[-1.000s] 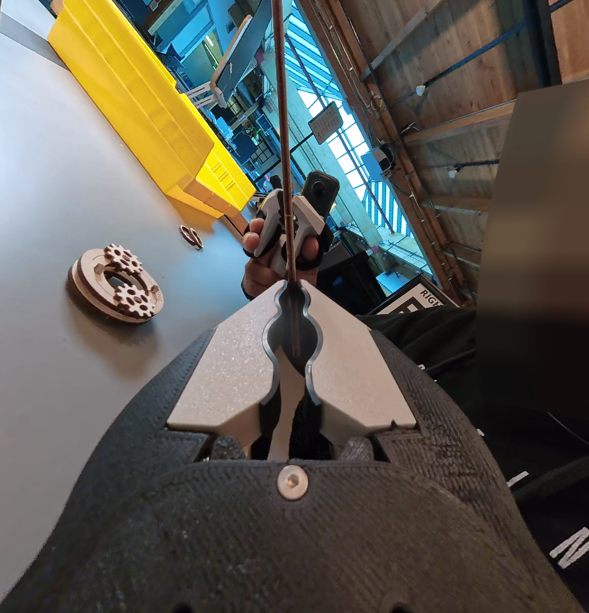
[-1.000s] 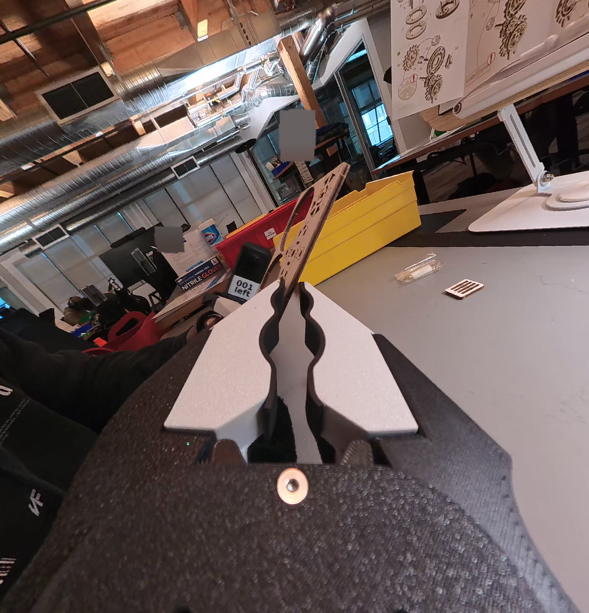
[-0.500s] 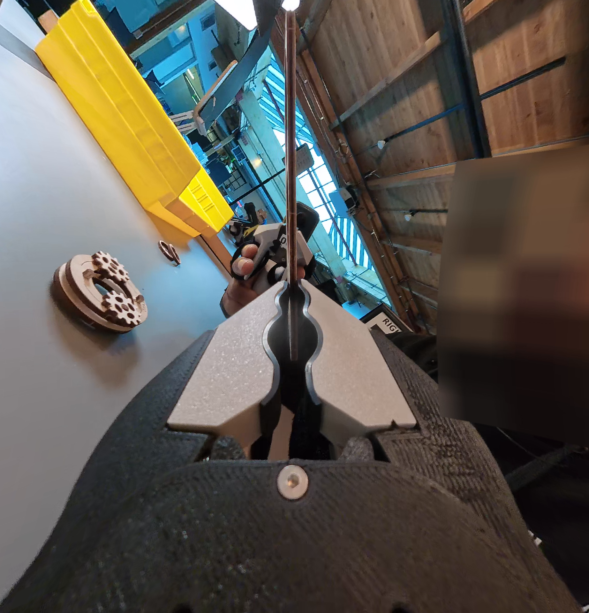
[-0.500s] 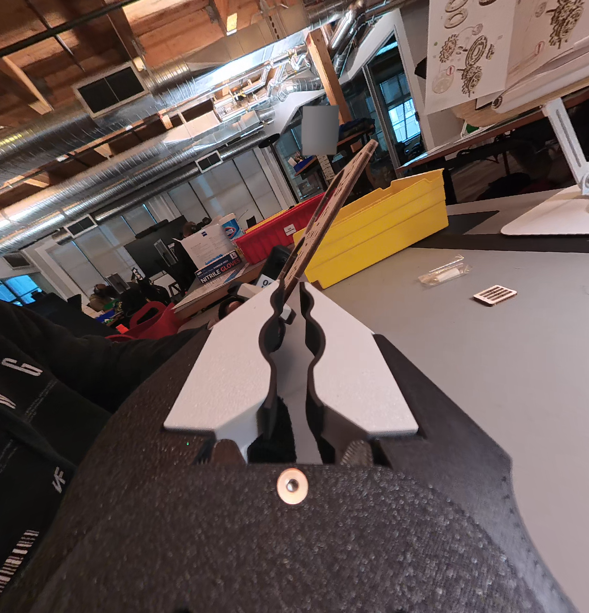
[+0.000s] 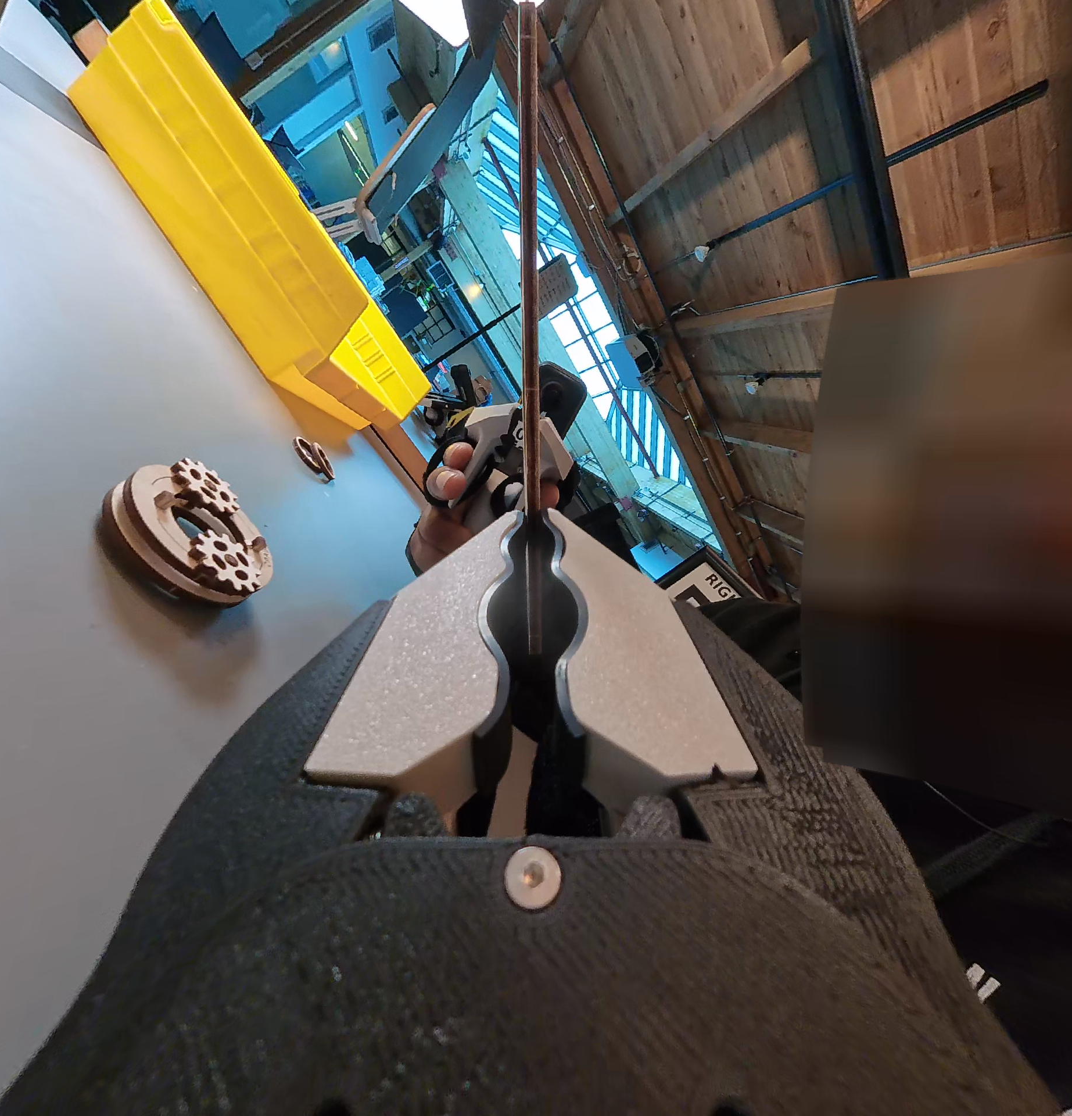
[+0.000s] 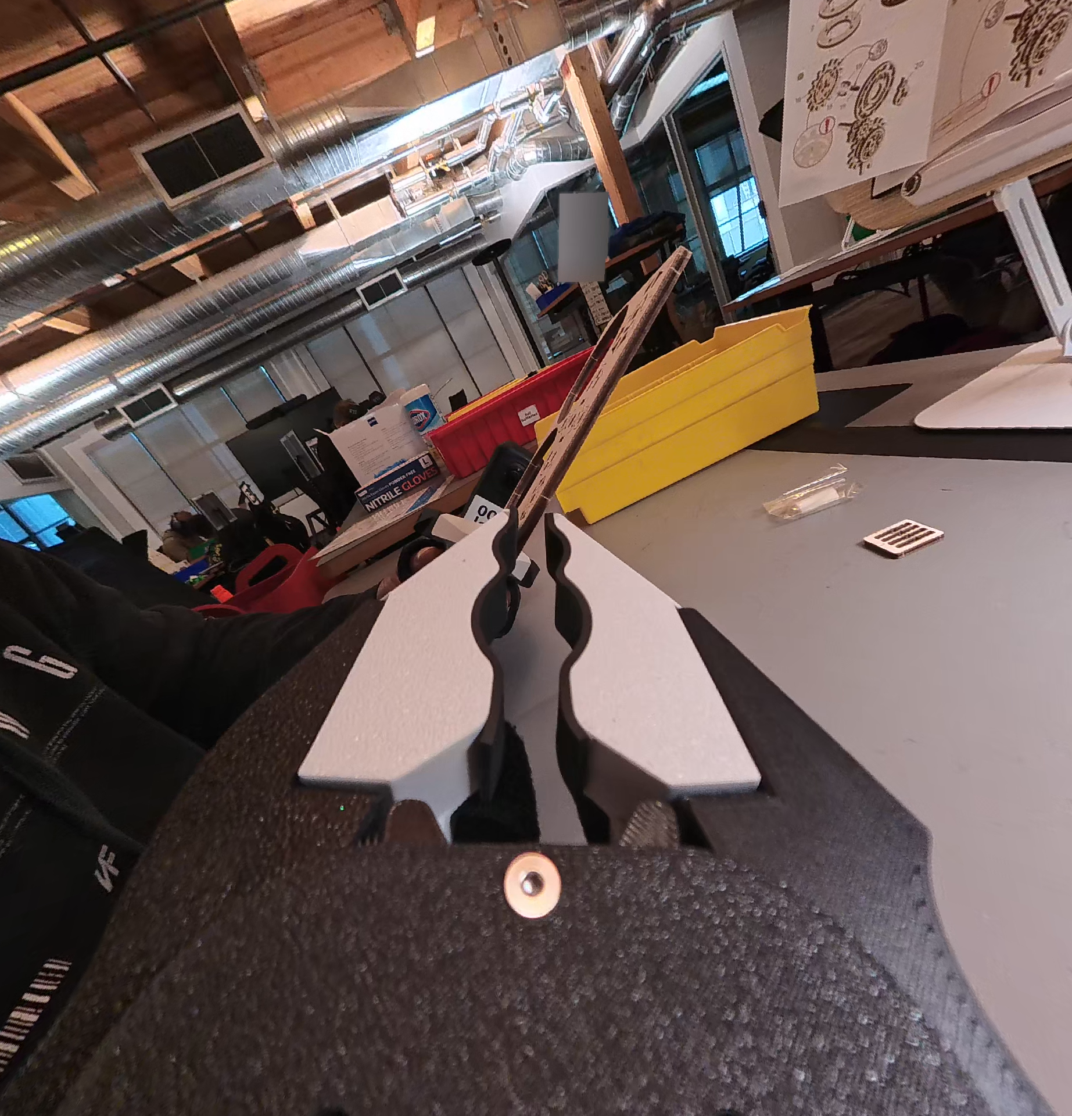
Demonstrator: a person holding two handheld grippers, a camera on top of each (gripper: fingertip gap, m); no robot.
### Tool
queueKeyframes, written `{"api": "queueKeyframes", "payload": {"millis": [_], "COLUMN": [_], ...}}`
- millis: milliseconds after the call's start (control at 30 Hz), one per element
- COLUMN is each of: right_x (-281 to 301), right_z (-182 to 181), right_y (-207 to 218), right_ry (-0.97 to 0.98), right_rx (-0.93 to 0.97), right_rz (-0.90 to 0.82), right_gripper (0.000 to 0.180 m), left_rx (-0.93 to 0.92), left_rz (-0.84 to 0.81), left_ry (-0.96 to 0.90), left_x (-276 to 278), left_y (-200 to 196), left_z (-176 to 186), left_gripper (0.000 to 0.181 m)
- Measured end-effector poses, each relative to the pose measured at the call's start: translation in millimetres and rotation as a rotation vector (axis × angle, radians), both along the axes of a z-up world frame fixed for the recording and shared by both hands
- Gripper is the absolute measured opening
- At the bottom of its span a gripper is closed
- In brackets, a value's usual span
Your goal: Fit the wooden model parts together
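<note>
The left gripper is closed tight on a thin wood sheet, which is held edge-on, up off the table. The right gripper is open a little; the sheet rests against 1 of its fingers and is not squeezed. A wood ring with 2 gears is seen lying flat on the table, well apart. A yellow bin is set farther back. A small slotted piece and a clear bag are seen near it.

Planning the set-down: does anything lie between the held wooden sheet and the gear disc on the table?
Nothing visible does. The wooden sheet is clamped in the left gripper; bare grey table separates it from the gear disc.
</note>
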State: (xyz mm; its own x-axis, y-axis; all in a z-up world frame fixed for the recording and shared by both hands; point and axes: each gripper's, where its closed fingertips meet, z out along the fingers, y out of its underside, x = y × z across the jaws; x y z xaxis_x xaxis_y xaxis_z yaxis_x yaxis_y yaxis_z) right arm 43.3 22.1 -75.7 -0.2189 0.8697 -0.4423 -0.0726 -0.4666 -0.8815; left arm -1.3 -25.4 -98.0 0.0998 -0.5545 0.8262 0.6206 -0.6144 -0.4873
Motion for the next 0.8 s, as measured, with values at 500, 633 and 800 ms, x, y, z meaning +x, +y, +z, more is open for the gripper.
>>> {"api": "queueKeyframes", "payload": {"millis": [500, 633, 800], "right_x": [-0.8, -1.8, -2.8], "right_z": [-3.7, -6.4, -11.7], "right_y": [3.1, 5.6, 11.1], "right_ry": [-0.020, -0.038, -0.076], "right_rx": [0.000, 0.007, 0.056], "right_rz": [-0.019, -0.038, -0.089], "right_gripper": [0.006, 0.007, 0.008], "left_rx": [0.011, 0.014, 0.023], "left_rz": [0.027, 0.053, 0.109], "left_ry": [0.056, 0.077, 0.112], "left_x": [0.5, -1.6, -8.0], "left_y": [1.6, 3.6, 7.4], "left_z": [-2.5, -3.3, -4.2], "left_gripper": [0.001, 0.000, 0.000]}}
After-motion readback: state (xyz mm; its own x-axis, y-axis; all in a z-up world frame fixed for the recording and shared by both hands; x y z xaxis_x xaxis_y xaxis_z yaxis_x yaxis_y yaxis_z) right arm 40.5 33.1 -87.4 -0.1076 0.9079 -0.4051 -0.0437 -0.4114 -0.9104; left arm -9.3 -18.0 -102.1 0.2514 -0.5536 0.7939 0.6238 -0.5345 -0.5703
